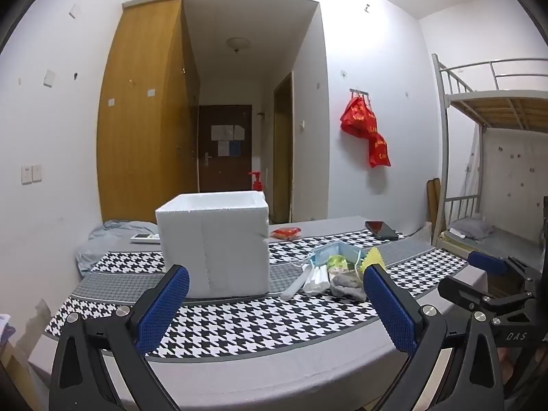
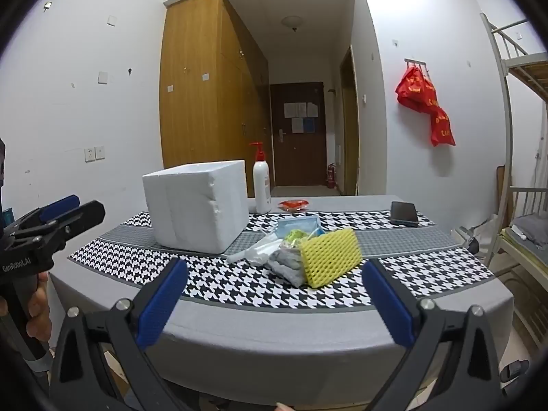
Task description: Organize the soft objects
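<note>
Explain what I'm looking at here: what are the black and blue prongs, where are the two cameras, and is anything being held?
A person holds a two-finger gripper in each hand; each carries a fisheye camera looking along its blue-padded fingers. One picture is from the left gripper, the other from the right gripper. Both are open and hold nothing. On the table stand a white foam box, a pump bottle, a phone, a red packet and a pile of soft things, with a yellow sponge in front.

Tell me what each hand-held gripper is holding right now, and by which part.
Nothing is held. The left hand-held gripper and the right hand-held gripper both stand open and empty, short of the pile with the yellow sponge and beside the white foam box.
</note>
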`<state>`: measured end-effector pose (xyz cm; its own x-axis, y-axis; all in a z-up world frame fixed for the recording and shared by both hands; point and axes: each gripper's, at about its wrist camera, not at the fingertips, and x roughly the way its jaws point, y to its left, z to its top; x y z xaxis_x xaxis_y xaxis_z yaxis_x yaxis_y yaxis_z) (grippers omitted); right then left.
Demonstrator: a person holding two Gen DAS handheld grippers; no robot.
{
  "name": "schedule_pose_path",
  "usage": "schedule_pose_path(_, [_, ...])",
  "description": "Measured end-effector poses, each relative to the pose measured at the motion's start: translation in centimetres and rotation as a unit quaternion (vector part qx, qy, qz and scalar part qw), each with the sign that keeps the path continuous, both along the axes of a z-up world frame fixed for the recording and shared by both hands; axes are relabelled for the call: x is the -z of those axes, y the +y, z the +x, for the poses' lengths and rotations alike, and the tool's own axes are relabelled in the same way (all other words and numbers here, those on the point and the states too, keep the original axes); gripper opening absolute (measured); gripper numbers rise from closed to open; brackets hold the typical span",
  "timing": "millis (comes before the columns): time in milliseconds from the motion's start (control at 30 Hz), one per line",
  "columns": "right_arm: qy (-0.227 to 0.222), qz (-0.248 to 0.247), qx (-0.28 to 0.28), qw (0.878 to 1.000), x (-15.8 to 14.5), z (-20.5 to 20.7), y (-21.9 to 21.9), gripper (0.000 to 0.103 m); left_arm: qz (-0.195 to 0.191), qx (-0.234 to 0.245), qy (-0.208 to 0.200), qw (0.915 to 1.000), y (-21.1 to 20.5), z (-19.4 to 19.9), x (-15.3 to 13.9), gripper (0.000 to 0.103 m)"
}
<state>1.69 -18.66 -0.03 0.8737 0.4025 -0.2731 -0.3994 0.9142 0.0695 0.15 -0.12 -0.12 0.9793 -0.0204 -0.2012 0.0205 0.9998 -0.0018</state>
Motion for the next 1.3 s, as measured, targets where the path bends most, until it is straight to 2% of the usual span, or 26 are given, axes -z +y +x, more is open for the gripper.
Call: schedule_pose_path(1300, [-0.003, 0.000, 0.003, 1.000, -0.07, -0.12, -0.69, 0.103, -0.008, -0.008, 0.004, 0.9999, 0.49, 0.69, 0.27, 0.102])
